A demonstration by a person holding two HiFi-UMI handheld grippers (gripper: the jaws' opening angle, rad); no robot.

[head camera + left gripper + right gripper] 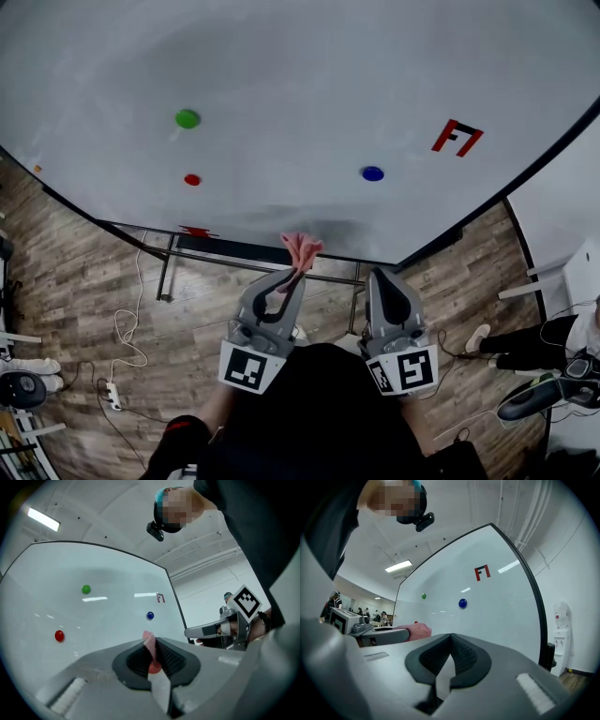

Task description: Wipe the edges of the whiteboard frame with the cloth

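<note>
Whiteboard [300, 84] spread wide, dark frame [234, 249] along the lower edge. Left gripper [298, 272] clamped on pink cloth [302, 248], near that edge. Right gripper [382, 277] alongside, jaws together, empty. Green magnet [187, 118], blue magnet [372, 173], red magnet [192, 179] on board.

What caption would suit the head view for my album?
Left gripper holds a pink cloth up near the whiteboard; right gripper is shut and empty.

The left hand-held gripper [296, 273] hides most of the cloth [302, 247].
</note>
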